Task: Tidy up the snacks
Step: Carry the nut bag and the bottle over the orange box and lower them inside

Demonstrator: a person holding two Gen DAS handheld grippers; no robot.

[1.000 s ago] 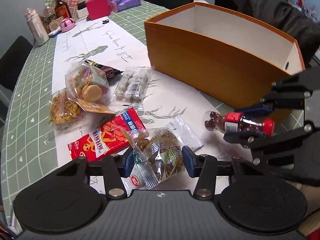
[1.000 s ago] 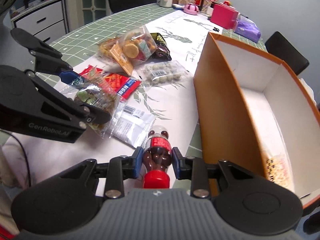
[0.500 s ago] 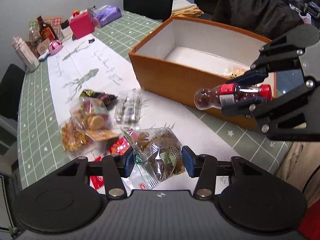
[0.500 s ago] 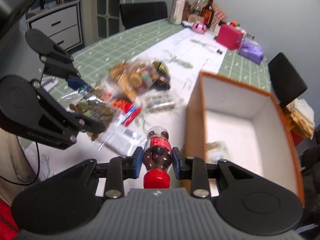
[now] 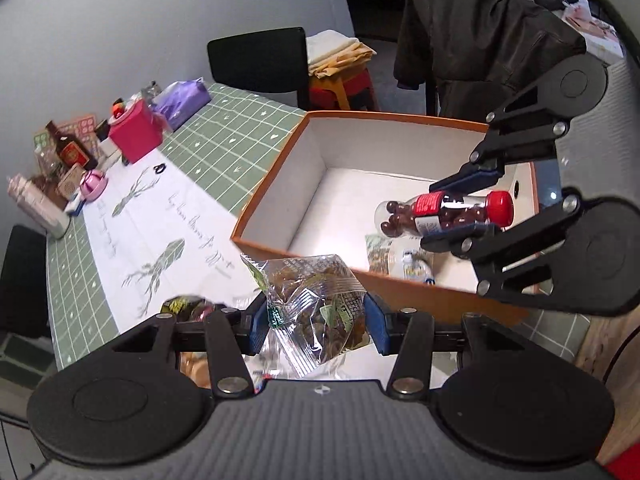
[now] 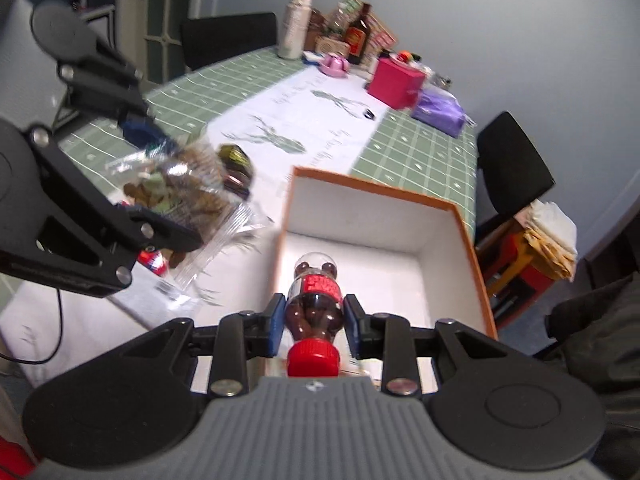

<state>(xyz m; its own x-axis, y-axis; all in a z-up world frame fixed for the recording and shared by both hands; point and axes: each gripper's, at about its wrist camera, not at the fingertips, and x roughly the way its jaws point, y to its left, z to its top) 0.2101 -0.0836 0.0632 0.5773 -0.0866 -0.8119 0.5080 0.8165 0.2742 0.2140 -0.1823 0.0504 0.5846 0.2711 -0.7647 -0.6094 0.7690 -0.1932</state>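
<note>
Green-checked cloth with a white runner covers the tabletop point(image 5: 224, 136), and an orange box point(image 5: 280, 184) with white walls stands on it as the landmark.

Right tongs point(image 6: 314, 322) are clamped on a small bottle of brown candies point(image 6: 314, 300), gripped across its body with the red cap toward the camera. It hangs over the box's open inside, probably so it can drop straight in. Left tongs point(image 5: 316, 322) pinch a clear bag of brown snacks point(image 5: 316, 300) by its bunched middle, raised off the tabletop just outside the box's near wall, apparently next to go in.

Inside the box, near that wall, a few packets point(image 5: 400, 258) already lie. Beyond the bag, outside the box, other snack packets point(image 6: 236, 164) remain on the runner. Beyond the box's far end stand a pink container point(image 5: 134, 134), a purple pack point(image 5: 182, 98) and some bottles point(image 5: 72, 150), apparently kept out of the sorting.
</note>
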